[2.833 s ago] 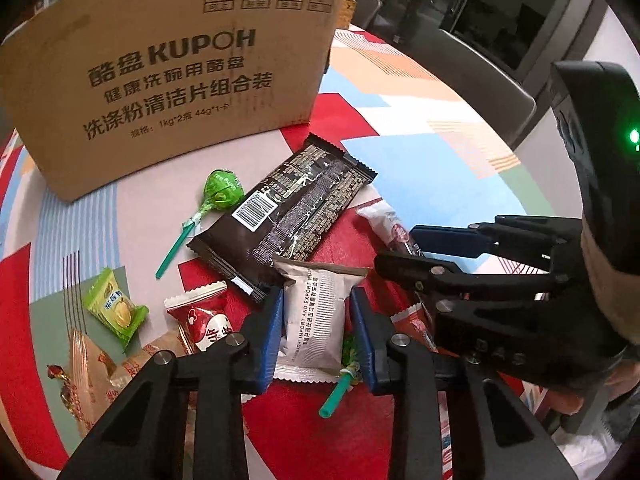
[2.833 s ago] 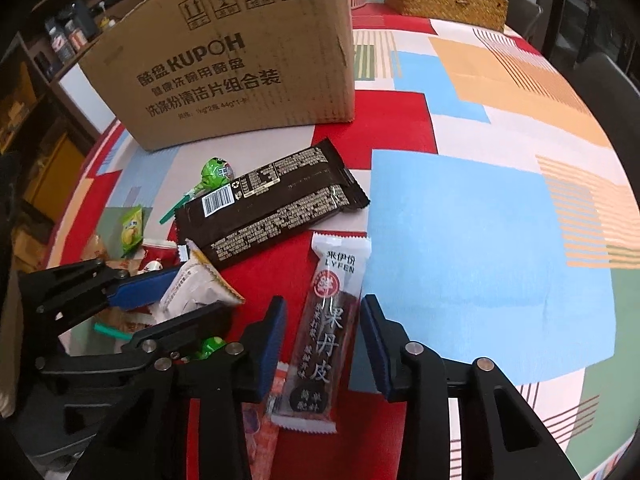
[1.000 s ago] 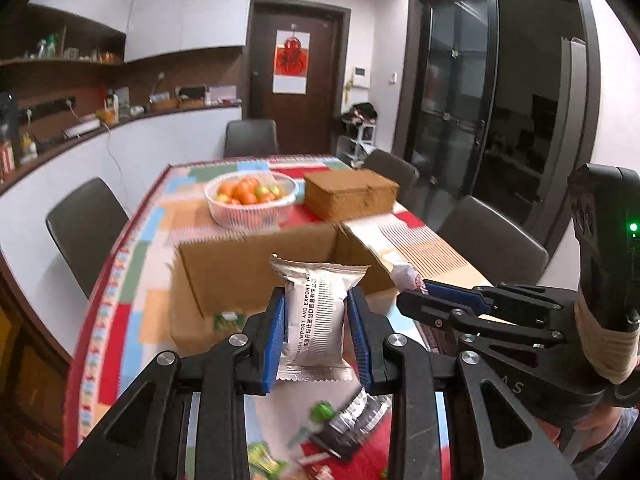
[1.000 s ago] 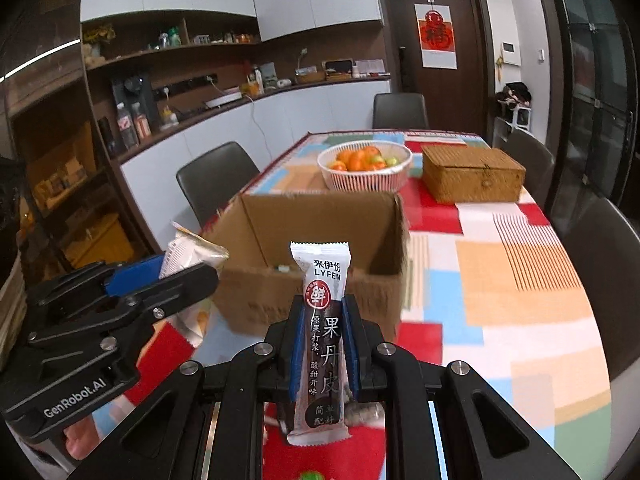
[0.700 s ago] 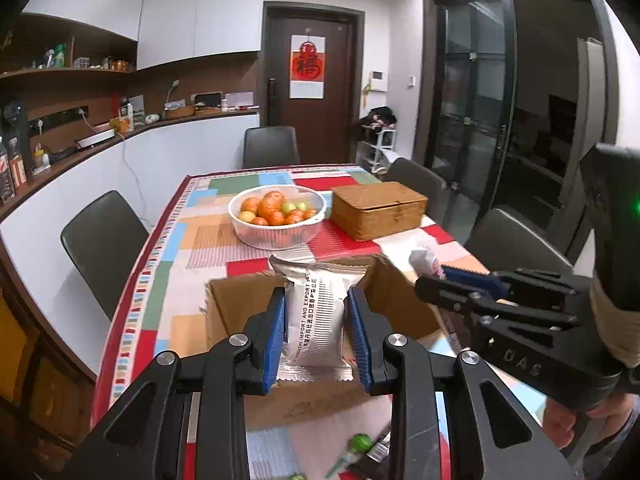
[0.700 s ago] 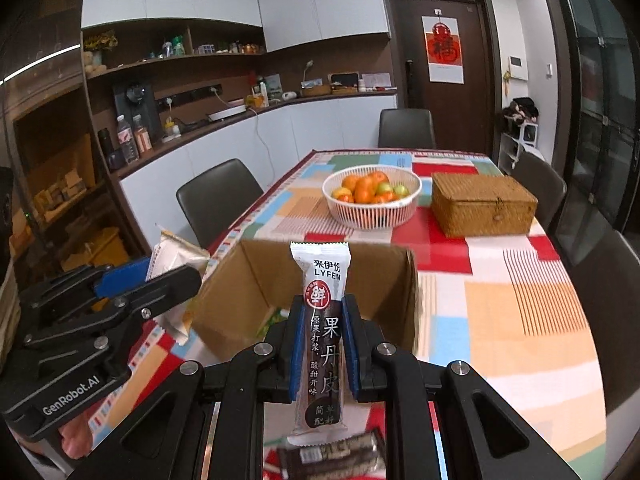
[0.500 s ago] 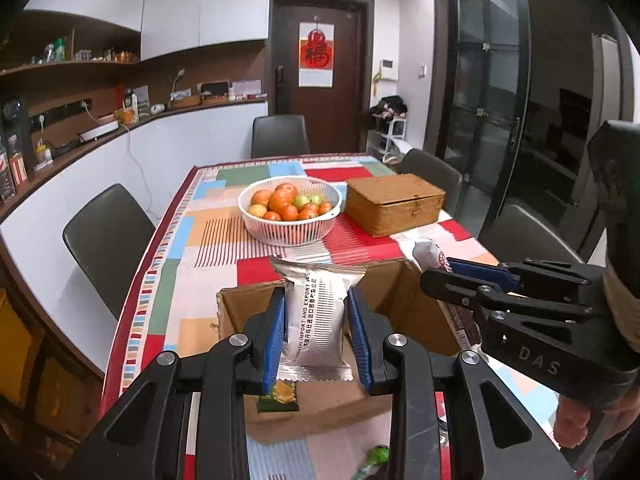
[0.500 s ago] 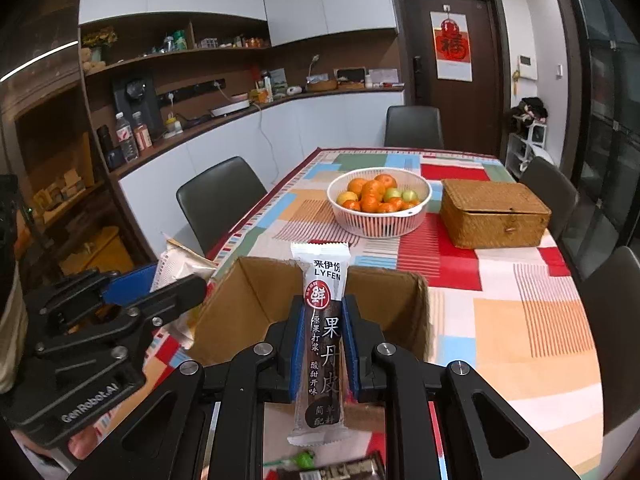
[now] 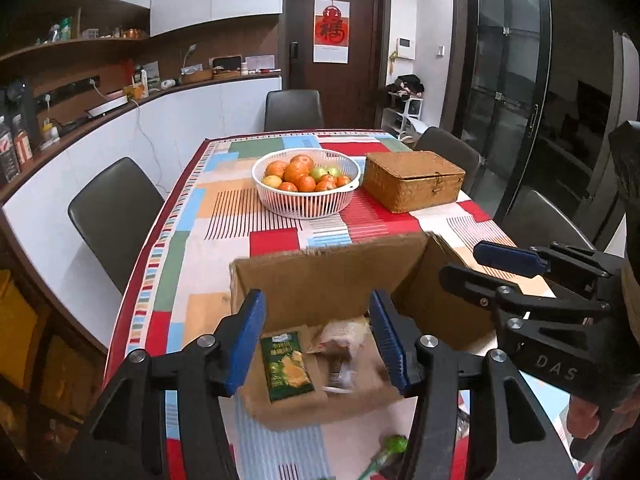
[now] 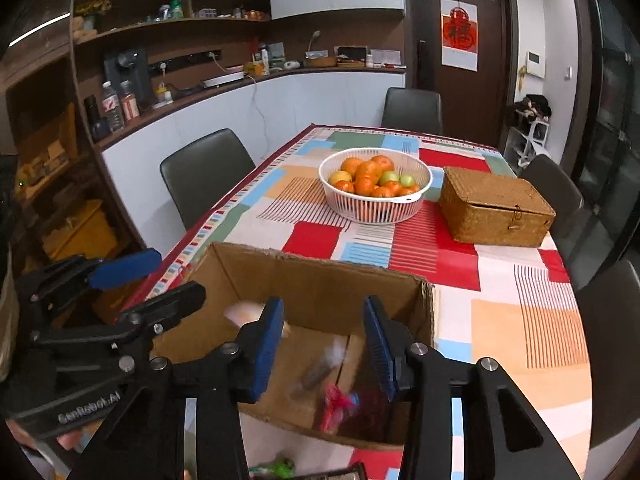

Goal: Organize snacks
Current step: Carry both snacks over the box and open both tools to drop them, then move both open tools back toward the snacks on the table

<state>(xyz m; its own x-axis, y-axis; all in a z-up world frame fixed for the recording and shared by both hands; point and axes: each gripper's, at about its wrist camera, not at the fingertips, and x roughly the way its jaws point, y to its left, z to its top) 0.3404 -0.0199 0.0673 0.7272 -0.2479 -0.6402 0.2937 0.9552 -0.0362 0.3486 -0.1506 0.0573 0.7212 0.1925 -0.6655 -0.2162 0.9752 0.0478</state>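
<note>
Both the left tongs (image 9: 318, 336) and right tongs (image 10: 325, 346) are gaping wide, gripping nothing, above the cardboard box (image 9: 332, 276). Blurred snack packets (image 9: 340, 354) are lying inside, a green packet (image 9: 286, 366) at their 9 o'clock.

my left matt black plastic claw (image 9: 318, 338) with ribbed blue pads (image 9: 246, 342), rough brown corrugated cardboard box (image 9: 332, 276) with a glossy green foil snack packet (image 9: 286, 366), woven tan wicker box (image 9: 412, 180), white slatted plastic fruit basket (image 9: 306, 202), smooth patchwork-coloured tablecloth (image 9: 216, 248)
</note>
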